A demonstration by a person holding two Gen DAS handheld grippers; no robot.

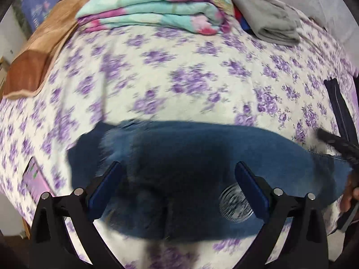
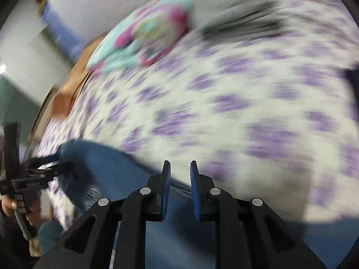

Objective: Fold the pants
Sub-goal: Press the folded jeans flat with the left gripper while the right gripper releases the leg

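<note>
My left tongs (image 1: 177,183) gape over the bunched blue denim pants (image 1: 190,148), right tongs (image 2: 180,189) narrowly parted, empty; folding barely begun.

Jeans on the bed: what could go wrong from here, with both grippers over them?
1. The left gripper is wide open above the jeans; closing here may pinch only the top layer.
2. A phone lies close to the jeans' left end; dragging the fabric may knock it off the bed.
3. The right wrist view is badly blurred, so the right gripper may miss its hold.
</note>
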